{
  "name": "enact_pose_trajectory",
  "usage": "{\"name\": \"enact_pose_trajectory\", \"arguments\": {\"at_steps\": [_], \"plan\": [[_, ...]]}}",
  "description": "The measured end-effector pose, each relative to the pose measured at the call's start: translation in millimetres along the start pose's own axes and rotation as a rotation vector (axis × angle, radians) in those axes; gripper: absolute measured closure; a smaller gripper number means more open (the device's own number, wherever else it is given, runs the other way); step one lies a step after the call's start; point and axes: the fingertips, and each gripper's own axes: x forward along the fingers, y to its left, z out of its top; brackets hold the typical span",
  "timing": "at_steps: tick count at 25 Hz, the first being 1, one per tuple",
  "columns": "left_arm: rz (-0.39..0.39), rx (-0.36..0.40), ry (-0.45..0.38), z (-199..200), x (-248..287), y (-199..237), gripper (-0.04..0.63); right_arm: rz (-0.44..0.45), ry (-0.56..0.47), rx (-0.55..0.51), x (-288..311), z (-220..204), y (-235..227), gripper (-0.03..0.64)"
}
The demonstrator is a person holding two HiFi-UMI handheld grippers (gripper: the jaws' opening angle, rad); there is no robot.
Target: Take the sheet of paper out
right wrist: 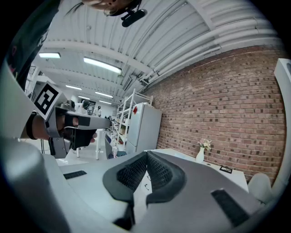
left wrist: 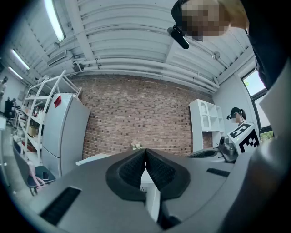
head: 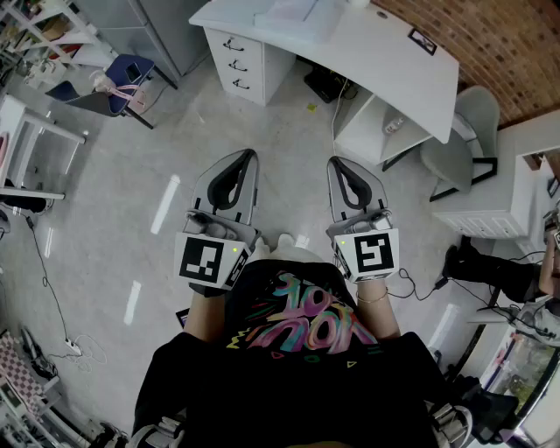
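I hold both grippers side by side in front of my body, above the floor. In the head view, the left gripper (head: 249,157) and the right gripper (head: 337,164) point toward a white desk (head: 385,52). Their jaws are pressed together with nothing between them. The left gripper view shows its own jaws (left wrist: 145,150) shut and empty. The right gripper's jaws (right wrist: 146,154) are shut and empty in its own view. Something pale and flat (head: 293,10) lies on the far desk top; I cannot tell whether it is a sheet of paper.
The desk has a drawer unit (head: 241,66) on its left and open shelves (head: 385,127) under its right. A grey chair (head: 468,140) stands to the right. A white vase (right wrist: 200,154) sits on the desk before a brick wall (left wrist: 136,113). A fridge (left wrist: 63,132) stands left.
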Motion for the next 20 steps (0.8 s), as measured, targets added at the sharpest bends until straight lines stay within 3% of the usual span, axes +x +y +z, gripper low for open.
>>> {"name": "enact_pose_trajectory", "arguments": {"at_steps": [20], "plan": [[0.088,0.024,-0.003,-10,16,-15,0.571,0.013,-0.041,0.015,-12,-16,-47,0.600]]}}
